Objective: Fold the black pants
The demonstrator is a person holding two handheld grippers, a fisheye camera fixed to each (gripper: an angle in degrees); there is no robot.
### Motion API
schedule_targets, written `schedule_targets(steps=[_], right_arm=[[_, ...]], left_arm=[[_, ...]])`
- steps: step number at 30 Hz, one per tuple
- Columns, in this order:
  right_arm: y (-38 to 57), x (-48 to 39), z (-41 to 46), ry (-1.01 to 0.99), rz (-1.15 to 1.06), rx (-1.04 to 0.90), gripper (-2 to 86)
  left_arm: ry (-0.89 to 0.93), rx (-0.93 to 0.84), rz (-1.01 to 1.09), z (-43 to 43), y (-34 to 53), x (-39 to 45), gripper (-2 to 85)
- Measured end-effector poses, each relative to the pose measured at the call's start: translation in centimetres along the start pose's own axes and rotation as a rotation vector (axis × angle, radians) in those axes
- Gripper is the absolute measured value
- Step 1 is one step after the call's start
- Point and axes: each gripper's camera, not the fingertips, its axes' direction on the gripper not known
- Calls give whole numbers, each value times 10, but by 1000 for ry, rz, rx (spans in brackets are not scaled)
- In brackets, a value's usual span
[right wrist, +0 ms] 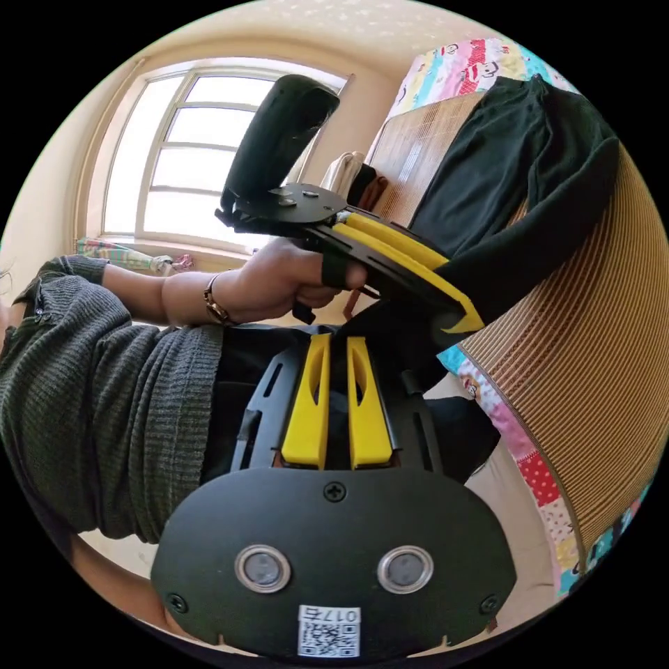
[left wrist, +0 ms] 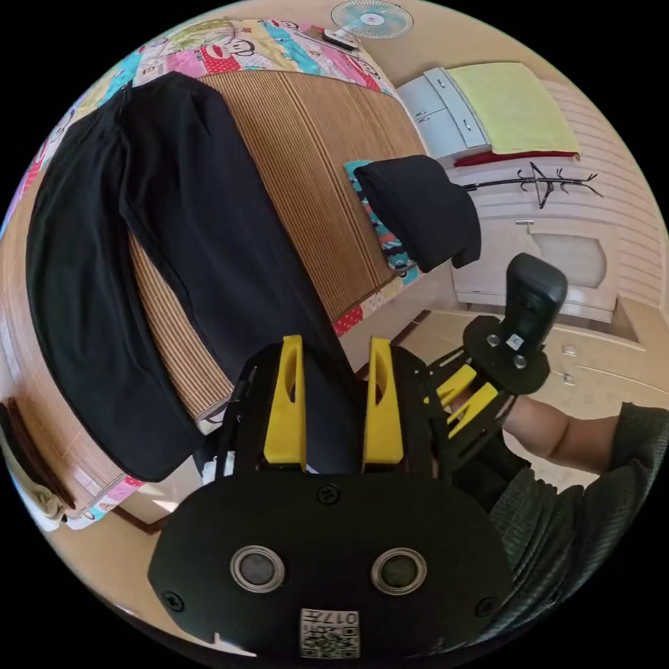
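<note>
One pair of black pants lies spread across a bed covered by a ribbed bamboo mat, filling the left and centre of the left gripper view; its two legs run side by side from the upper left of the frame down toward the lower centre, and one leg end hangs over the mat's near edge at the lower left. In that view the left gripper sits at the bottom centre with its two yellow jaws standing apart and dark cloth of the pants showing between them, though whether the jaws press on it cannot be told. The right gripper shows at the right centre of the same view, held by a hand with a knitted sleeve below it. One folded black garment rests on the mat's far edge at the upper right, beside a patterned sheet, with one fan at the top of the frame and one coat rack at the right. In the right gripper view the right gripper sits at the bottom centre, its two jaws drawn near each other with a narrow gap; what lies in the gap is too dark to tell. Above it the left gripper reaches to the pants at the upper right, its jaws closed on a leg's edge. One window fills the upper left.
</note>
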Motion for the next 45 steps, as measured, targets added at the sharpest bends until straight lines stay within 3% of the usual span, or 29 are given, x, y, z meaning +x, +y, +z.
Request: schedule_targets(steps=[3, 6, 10, 13, 15, 21, 23, 26, 30, 35, 40, 42, 45], right_arm=[[-10, 4, 11, -54, -53, -138, 52], [-14, 31, 1, -72, -45, -257, 66], [-44, 98, -39, 69, 127, -297, 80], [-96, 162, -99, 154, 314, -133, 97], [-140, 206, -148, 179, 477, 108, 107], [-220, 260, -194, 139, 689, 584, 137], [-241, 268, -187, 142, 729, 594, 128], [-277, 267, -171, 327, 782, 480, 67], [-331, 204, -143, 726, 633, 388, 32], [-407, 84, -88, 901, 340, 452, 25], [-500, 30, -25, 722, 176, 404, 26], [-525, 43, -1, 539, 143, 368, 28], [-510, 55, 12, 419, 110, 384, 41]], left_arm=[[-107, -8, -17, 11, 14, -1, 22], [-17, 54, -74, 12, 31, -18, 8], [48, 109, -173, 15, 46, -37, 1], [78, 136, -211, 19, 52, -41, -1], [79, 145, -233, 22, 56, -42, -1], [141, 187, -297, 28, 64, -56, -2], [162, 193, -308, 28, 64, -63, -2], [203, 211, -316, 26, 65, -77, -2], [402, 284, -402, 23, 80, -117, -2], [610, 434, -515, 9, 133, -174, -2], [571, 596, -647, -35, 207, -236, -1], [483, 578, -685, -47, 219, -263, -1], [274, 483, -713, -57, 225, -311, -1]])
